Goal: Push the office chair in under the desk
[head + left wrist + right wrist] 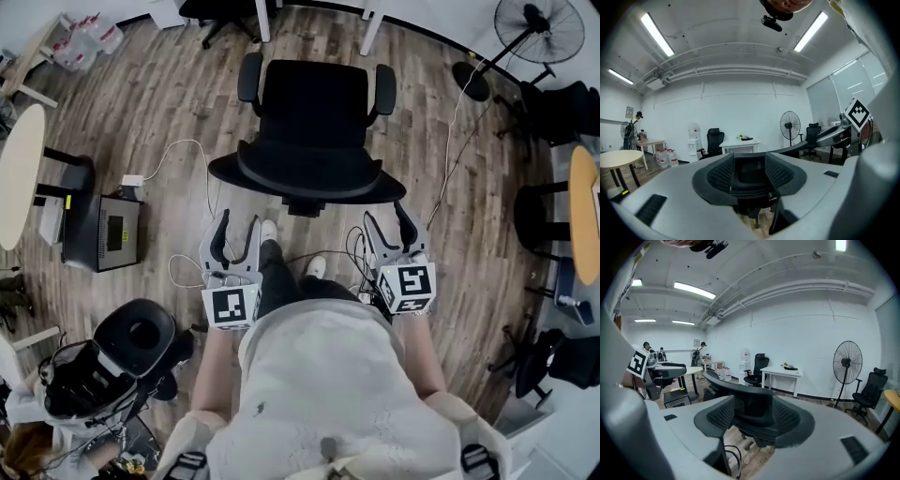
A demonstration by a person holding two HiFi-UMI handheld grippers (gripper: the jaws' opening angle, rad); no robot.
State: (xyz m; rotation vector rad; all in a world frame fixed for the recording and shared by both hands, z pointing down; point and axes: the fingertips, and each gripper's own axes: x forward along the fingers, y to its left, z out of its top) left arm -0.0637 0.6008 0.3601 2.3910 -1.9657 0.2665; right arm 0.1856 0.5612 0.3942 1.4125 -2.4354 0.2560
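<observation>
The black office chair [311, 131] stands in front of me on the wood floor, its curved backrest toward me and its seat facing the white desk legs [263, 21] at the top edge. My left gripper [239, 221] and right gripper [385, 214] are held side by side just behind the backrest's rear edge, both open with nothing between the fingers. In the left gripper view the left gripper [751, 171] points at the chair's backrest rim [794, 150], with the desk [740, 143] beyond. The right gripper [752, 416] likewise looks over the backrest rim [726, 383] toward the desk [783, 371].
A black box [101, 232] and loose cables [187, 150] lie on the floor at the left. A round table [19, 173] is at the far left; a standing fan [539, 28] and another black chair [539, 216] are at the right. Water bottles [89, 37] sit top left.
</observation>
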